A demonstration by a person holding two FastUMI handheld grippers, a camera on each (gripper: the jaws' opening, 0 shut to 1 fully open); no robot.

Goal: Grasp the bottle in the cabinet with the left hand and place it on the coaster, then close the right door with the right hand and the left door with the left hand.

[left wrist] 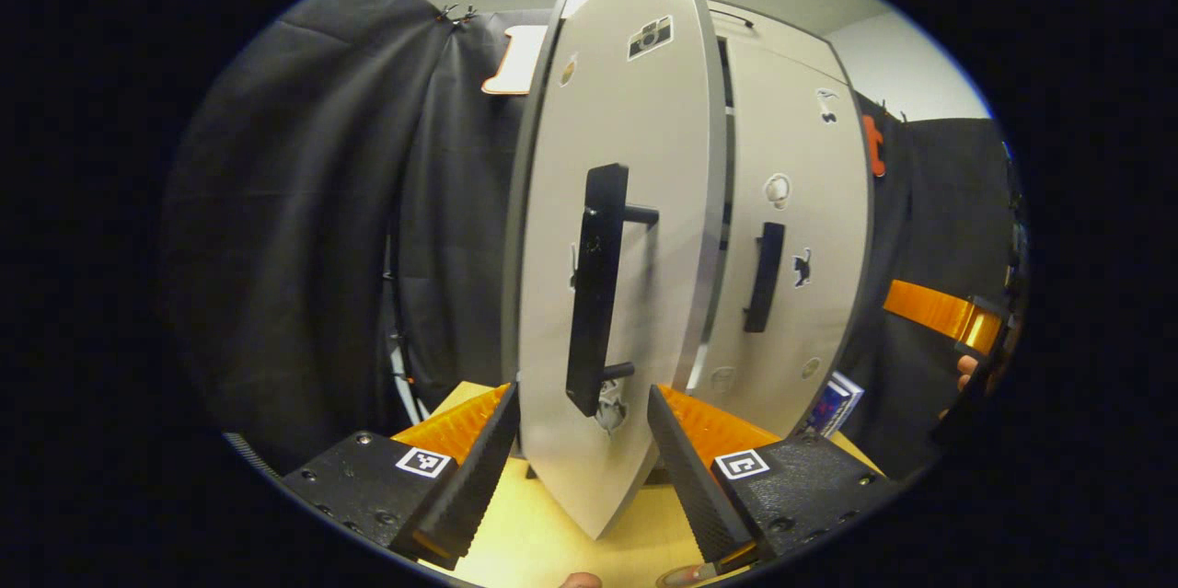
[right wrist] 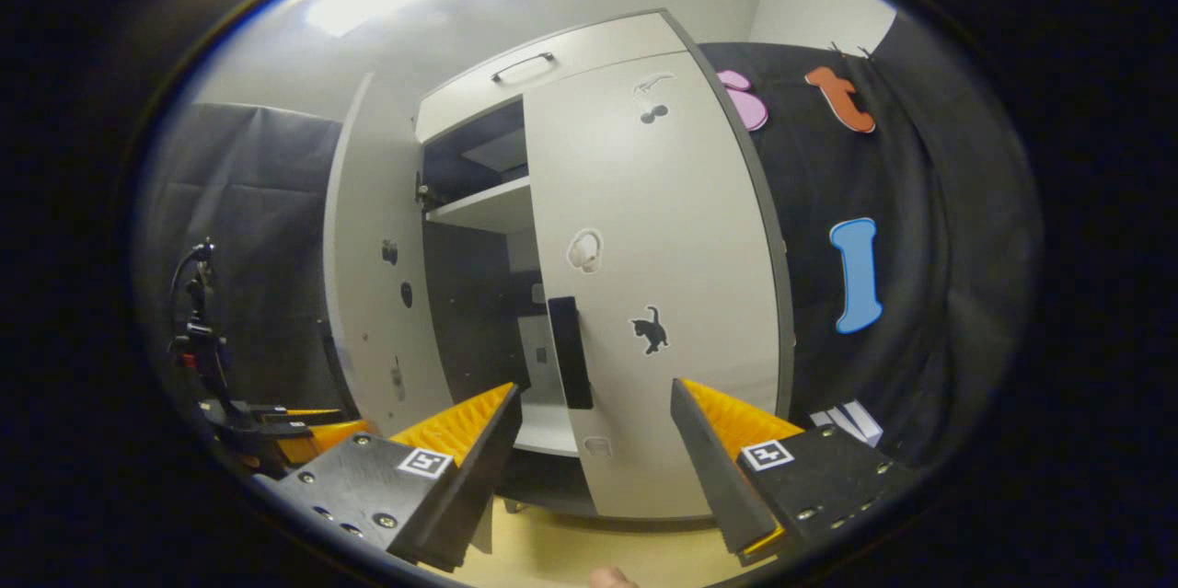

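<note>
Left gripper (left wrist: 582,450) spread wide, empty, straddling the half-open left door (left wrist: 617,229), upright handle (left wrist: 596,289) dead ahead, just beyond the fingertips. Right door (right wrist: 658,294) shut already; right gripper (right wrist: 596,459) open, empty, farther off. Bottle unseen.

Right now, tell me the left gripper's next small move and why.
Probably push the left door further toward the cabinet. The right door looks shut, while the left door stands partly open, edge-on between the open fingers of the left gripper, its black handle just ahead. Whether a finger touches the door is unclear.
</note>
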